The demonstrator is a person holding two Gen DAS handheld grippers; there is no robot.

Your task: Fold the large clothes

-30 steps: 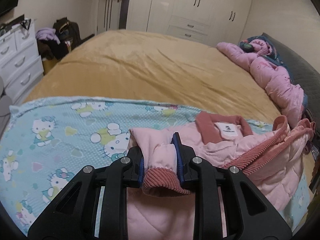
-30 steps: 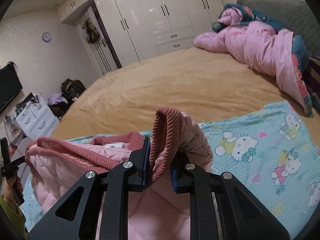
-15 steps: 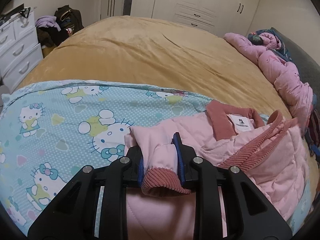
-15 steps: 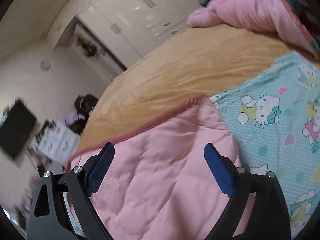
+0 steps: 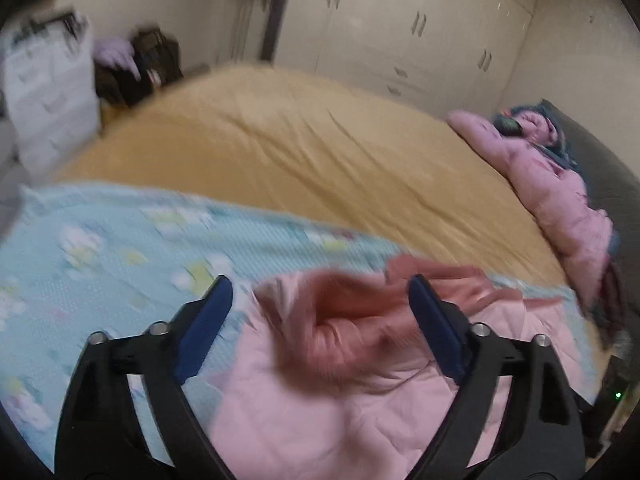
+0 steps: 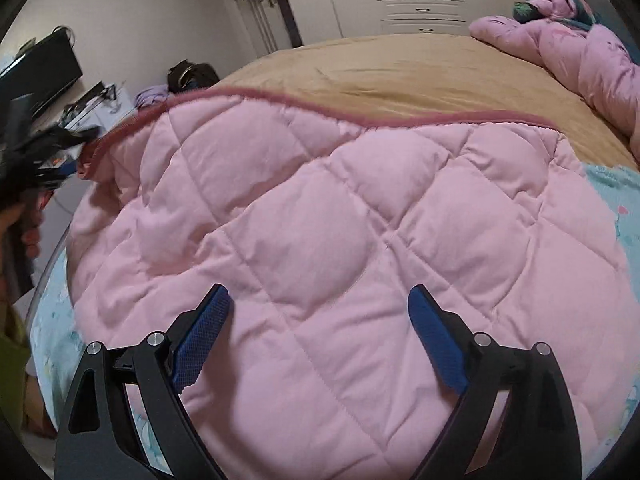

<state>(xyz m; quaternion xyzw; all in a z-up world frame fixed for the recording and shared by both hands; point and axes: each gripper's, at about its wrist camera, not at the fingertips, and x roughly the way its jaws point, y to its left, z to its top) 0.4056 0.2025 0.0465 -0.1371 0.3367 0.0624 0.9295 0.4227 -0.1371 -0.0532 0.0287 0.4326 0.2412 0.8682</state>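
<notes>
A pink quilted jacket (image 6: 320, 216) with dark pink ribbed trim lies on a light blue cartoon-print blanket (image 5: 100, 240) on the bed. In the left wrist view my left gripper (image 5: 320, 292) has its jaws opening wide; the blurred ribbed cuff (image 5: 340, 332) lies loose between them, and neither pad presses it. In the right wrist view my right gripper (image 6: 320, 300) stands open just above the jacket's quilted back, with nothing pinched. The left gripper (image 6: 36, 148) also shows blurred at the right wrist view's left edge, with a hand (image 6: 24, 224) below it.
A tan bedspread (image 5: 320, 152) covers the bed beyond the blanket. A pink duvet (image 6: 580, 52) is heaped at the far right by the grey headboard (image 5: 608, 176). White wardrobes (image 5: 400, 20) stand behind, and a white dresser (image 5: 48, 92) and a dark bag (image 6: 192, 74) are at the left.
Both grippers let go: the right one dropped the ribbed hem half a second ago and sank toward the jacket's back; the left one has just released the cuff.
</notes>
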